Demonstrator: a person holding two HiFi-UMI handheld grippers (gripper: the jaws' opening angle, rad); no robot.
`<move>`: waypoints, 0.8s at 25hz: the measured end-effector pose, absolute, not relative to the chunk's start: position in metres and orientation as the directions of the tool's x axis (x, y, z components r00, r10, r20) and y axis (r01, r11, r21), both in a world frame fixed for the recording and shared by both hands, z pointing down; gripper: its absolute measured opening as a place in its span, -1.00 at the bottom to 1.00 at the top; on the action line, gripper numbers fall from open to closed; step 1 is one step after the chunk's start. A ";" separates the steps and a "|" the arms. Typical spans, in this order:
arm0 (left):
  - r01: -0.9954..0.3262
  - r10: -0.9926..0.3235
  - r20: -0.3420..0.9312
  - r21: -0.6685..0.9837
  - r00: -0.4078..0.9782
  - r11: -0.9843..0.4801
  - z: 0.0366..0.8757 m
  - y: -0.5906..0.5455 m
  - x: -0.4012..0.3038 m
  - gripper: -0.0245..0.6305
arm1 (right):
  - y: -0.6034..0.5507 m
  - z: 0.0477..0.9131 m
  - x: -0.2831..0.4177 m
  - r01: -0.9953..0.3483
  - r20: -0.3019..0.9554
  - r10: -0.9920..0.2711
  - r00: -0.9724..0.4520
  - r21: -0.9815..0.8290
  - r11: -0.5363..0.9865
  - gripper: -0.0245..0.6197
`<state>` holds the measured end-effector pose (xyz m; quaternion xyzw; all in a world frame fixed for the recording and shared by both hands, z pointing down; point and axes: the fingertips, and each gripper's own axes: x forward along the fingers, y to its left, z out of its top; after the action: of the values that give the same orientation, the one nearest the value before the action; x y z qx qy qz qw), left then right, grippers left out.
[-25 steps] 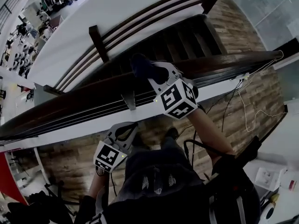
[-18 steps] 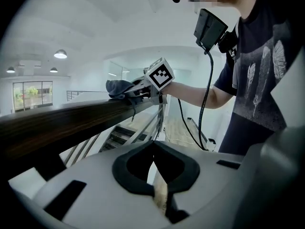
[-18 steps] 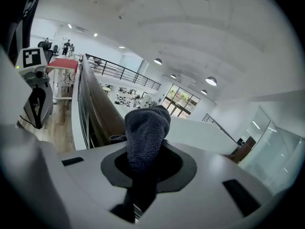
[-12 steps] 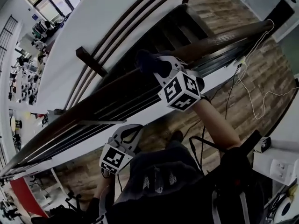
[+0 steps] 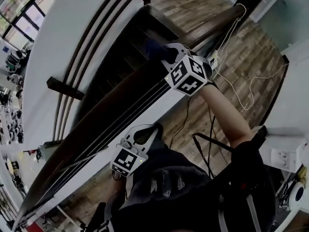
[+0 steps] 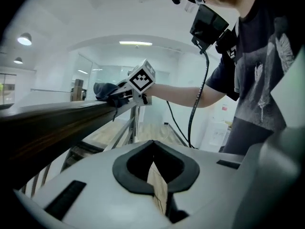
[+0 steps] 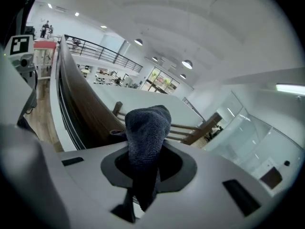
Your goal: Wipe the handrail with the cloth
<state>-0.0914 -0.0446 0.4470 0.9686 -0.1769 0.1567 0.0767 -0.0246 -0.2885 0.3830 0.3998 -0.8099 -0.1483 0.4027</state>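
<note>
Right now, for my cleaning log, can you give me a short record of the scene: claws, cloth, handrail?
right claw: shut on the cloth, up at the handrail
cloth: dark, bunched, lying on top of the handrail
handrail: long, dark wood, above thin metal bars
left claw: shut, nothing in it, apart from the handrail on the person's side
contact: only the cloth in the right claw meets the handrail
</note>
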 end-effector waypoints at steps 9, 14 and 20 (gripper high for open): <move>-0.050 -0.026 0.230 0.097 0.973 -0.994 0.419 -0.093 0.081 -0.90 | -0.372 0.379 0.205 -0.672 0.557 -0.819 -0.136 0.556 0.489 -0.74; -0.054 -0.039 0.248 0.052 0.968 -0.997 0.408 -0.118 0.171 -0.90 | -0.404 0.374 0.310 -0.730 0.510 -0.852 -0.114 0.539 0.420 -0.74; -0.139 -0.116 0.303 0.054 0.946 -0.989 0.415 -0.146 0.250 -0.90 | -0.446 0.383 0.431 -0.724 0.509 -0.858 -0.068 0.566 0.394 -0.74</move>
<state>0.2504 -0.1462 0.4146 0.9857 -0.0646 0.1512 0.0372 0.4308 -0.4465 0.3832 0.5445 -0.7263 -0.0812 0.4116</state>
